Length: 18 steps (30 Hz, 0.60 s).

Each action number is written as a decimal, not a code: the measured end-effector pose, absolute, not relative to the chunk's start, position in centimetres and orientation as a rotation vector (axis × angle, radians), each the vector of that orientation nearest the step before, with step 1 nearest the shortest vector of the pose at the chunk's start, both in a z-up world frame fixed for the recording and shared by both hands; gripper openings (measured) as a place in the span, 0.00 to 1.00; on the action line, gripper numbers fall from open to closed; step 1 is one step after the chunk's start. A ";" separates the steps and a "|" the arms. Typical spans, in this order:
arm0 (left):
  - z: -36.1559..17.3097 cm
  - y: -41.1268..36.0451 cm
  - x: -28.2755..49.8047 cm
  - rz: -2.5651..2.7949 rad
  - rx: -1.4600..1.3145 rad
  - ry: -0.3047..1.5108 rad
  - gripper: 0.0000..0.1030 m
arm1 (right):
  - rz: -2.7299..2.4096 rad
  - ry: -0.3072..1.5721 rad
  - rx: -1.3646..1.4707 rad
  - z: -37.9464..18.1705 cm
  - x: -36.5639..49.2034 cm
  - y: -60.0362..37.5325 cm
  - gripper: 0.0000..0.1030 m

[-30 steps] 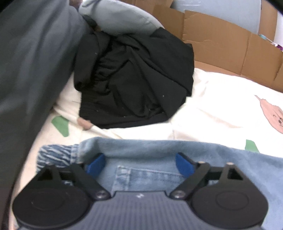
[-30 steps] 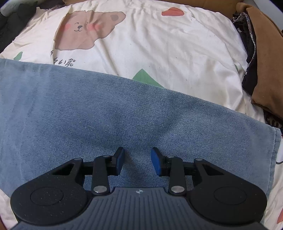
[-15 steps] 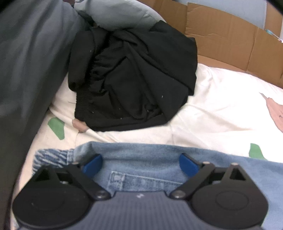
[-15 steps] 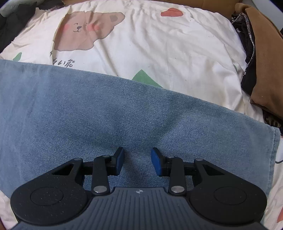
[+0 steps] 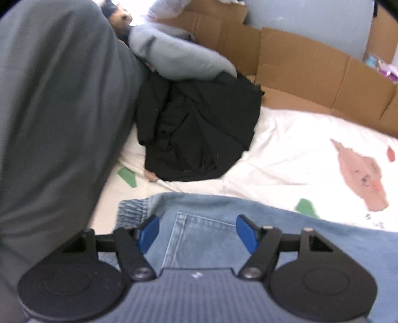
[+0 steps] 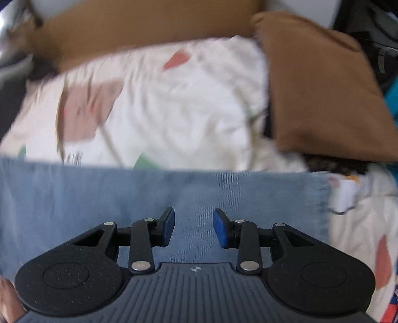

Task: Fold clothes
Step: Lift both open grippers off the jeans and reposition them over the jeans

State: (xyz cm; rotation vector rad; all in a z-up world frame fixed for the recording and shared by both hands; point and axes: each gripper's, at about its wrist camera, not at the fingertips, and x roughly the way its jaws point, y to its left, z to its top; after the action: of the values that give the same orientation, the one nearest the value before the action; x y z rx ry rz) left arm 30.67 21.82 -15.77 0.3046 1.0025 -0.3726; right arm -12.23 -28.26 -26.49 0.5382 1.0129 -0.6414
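Cardboard panels (image 5: 302, 67) behind a printed white bedsheet (image 5: 286, 154) (pale wall (image 5: 308, 20) beyond)

My claws: two, left gripper (image 5: 197, 232) and right gripper (image 6: 193, 228)
Jeans (image 5: 248, 223): one
Black garments (image 5: 199, 131): one heap
Brown garments (image 6: 323, 94): one
Printed sheets (image 5: 298, 149): one
Cardboard walls (image 5: 311, 67): one

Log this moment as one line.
stage: both grippers above folded light-blue denim jeans | left gripper: closing, nothing gripped | right gripper: open, empty
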 end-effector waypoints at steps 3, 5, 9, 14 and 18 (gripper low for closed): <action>-11.5 21.9 29.3 -0.355 0.296 0.987 0.69 | -0.686 0.929 0.571 -23.2 -13.9 -30.6 0.40; -9.0 22.0 28.3 -0.344 0.276 0.973 0.69 | -0.709 0.878 0.581 -21.1 -14.8 -32.2 0.40; -4.3 22.1 25.9 -0.337 0.233 0.938 0.70 | -0.727 0.778 0.576 -16.4 -16.4 -35.6 0.40; -0.8 22.6 23.4 -0.314 0.237 0.919 0.71 | -0.720 0.692 0.534 -9.8 -16.8 -39.4 0.40; 1.2 24.1 22.4 -0.285 0.214 0.925 0.71 | -0.696 0.666 0.502 -5.1 -18.0 -41.8 0.40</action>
State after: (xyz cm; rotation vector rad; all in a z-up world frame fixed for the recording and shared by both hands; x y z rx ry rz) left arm 22.38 24.05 1.17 0.2143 0.9250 -0.2847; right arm -17.96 -41.76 -5.10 0.5015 0.6657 -0.6964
